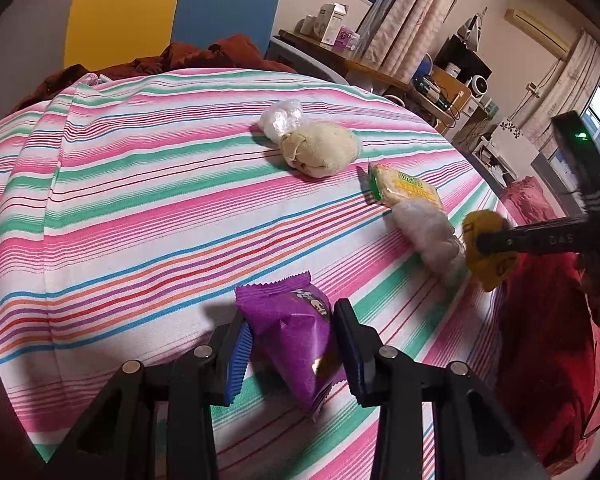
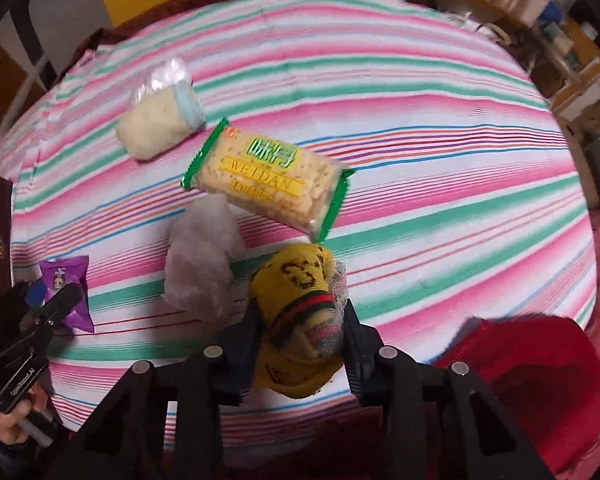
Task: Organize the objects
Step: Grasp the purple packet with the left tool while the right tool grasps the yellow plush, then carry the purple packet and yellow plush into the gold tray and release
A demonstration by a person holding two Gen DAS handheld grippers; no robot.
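Note:
A purple snack packet sits between the blue ribbed pads of my left gripper, which is shut on it just above the striped cloth. The same packet and left gripper show at the left edge of the right wrist view. My right gripper points steeply down and is shut on a yellow rolled sock with red and green bands. In the left wrist view that sock appears at the right, pinched by a black finger.
On the pink and green striped cloth lie a green-edged cracker packet, a crumpled clear bag and a cream bundle with plastic. A red cloth hangs at the near right edge. A hand holds the left gripper.

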